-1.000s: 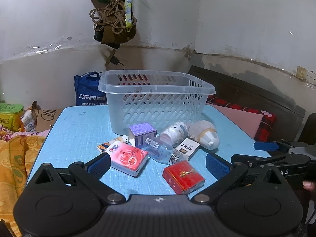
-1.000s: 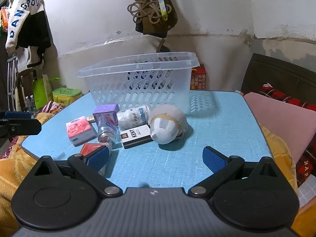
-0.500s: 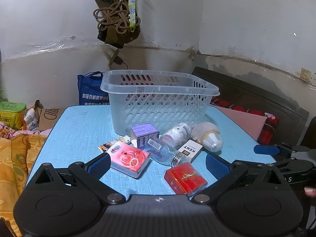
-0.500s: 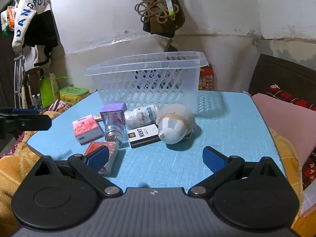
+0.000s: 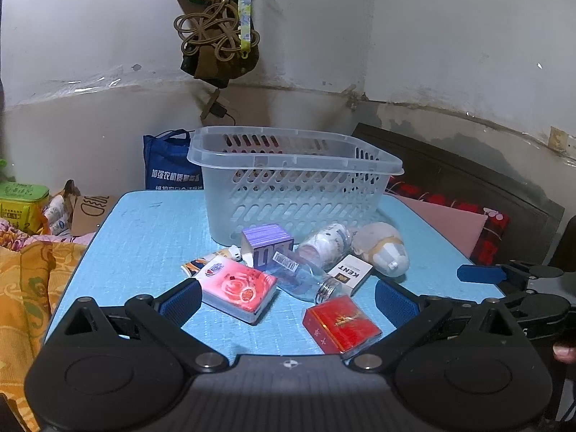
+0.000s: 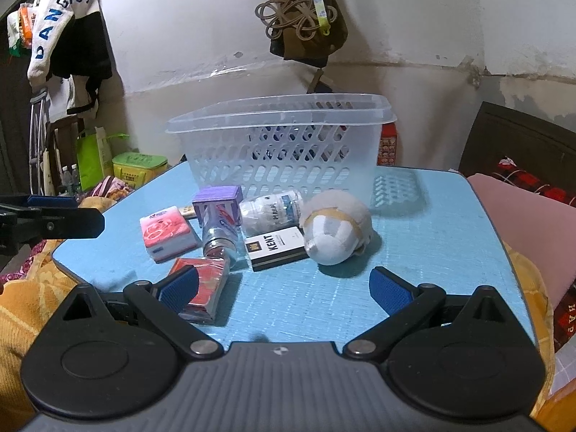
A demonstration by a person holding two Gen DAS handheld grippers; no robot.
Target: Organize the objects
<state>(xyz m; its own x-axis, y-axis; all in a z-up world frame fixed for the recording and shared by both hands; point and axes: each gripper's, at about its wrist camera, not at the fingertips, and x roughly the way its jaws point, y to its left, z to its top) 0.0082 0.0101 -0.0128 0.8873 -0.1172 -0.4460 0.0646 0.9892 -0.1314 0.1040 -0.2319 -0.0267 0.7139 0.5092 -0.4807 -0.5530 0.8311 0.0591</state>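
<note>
I am in a lived-in bedroom at home: around my blue table [image 6: 424, 252] sit a dark wooden headboard [image 5: 468, 176] to its right, orange bedding [image 5: 32, 280] to its left, and clothes [image 6: 68, 32] hanging on the stained wall behind.
</note>
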